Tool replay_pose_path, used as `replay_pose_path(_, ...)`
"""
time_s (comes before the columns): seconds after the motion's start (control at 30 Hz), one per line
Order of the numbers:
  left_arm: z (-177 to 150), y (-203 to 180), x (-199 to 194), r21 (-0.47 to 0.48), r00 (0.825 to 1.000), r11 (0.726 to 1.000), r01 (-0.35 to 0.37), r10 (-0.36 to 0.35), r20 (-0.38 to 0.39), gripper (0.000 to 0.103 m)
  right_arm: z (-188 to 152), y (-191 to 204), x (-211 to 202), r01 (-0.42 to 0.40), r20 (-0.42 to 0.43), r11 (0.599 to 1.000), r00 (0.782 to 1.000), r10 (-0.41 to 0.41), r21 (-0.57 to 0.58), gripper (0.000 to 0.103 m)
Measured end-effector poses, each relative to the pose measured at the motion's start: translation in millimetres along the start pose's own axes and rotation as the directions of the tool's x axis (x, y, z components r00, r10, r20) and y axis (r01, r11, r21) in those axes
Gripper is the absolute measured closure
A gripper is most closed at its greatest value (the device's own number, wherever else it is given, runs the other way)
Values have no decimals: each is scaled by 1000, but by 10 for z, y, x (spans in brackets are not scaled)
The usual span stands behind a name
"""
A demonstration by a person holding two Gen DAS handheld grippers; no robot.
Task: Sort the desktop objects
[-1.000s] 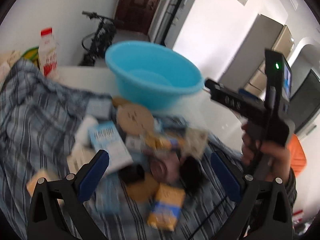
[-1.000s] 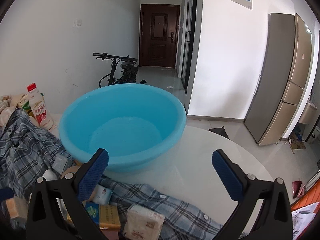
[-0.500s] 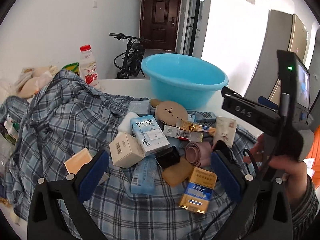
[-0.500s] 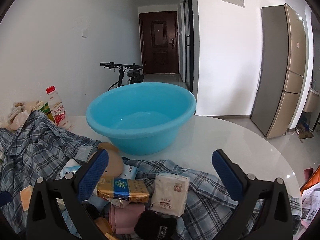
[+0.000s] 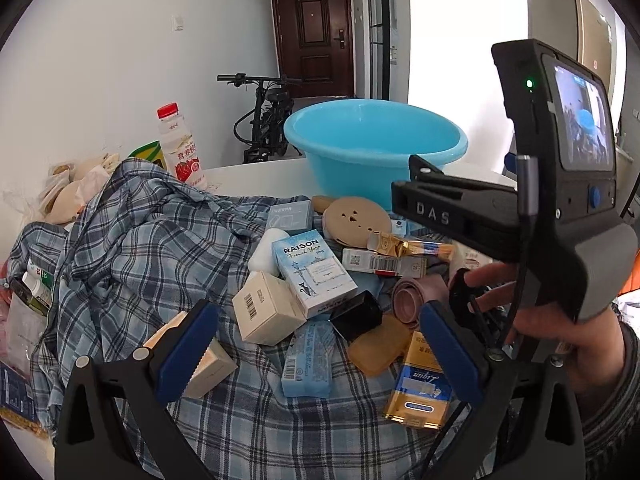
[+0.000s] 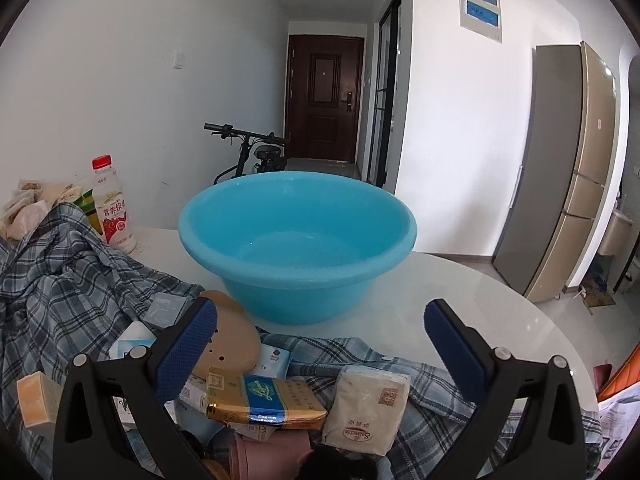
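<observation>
While the pile of small boxes (image 5: 316, 280) is lying on the plaid shirt (image 5: 132, 256) just ahead of both spread, empty grippers, the left gripper (image 5: 316, 344) is hovering nearer than the right gripper (image 6: 320, 344), and the blue basin (image 6: 296, 240) is standing behind

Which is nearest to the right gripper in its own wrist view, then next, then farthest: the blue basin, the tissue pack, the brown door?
1. Tissue pack: between the open fingers of the right gripper, low.
2. Blue basin: ahead, centre of table.
3. Brown door: end of the hallway.

Right gripper (image 5: 436, 204) hides basin (image 5: 372, 148) front; black pouch (image 6: 340, 460) cut off by frame edge.
</observation>
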State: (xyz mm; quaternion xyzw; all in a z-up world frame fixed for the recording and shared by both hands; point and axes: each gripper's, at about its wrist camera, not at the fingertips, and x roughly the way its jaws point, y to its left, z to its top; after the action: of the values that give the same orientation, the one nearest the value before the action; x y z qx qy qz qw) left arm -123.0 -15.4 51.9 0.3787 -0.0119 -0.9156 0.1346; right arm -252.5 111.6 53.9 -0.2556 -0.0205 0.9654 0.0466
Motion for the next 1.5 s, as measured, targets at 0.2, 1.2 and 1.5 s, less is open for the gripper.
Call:
replay_pose_path(0.2,7,44,27,-8,1000,1000,2,-3,-5,1,12,62,44,-65,-23,998,998,65,-8,0)
replay_pose_path(1.2,-610,234,90,-66,982,990,-128,117,-146,1,-1022,-443,-882,-100,-261,995,961,91,-19,0)
replay_pose_path(1.5,-691,267,135,-39,981,988,-147,141,-136,1,-1135,-369,-916,-155,-219,988,964,153,7,0)
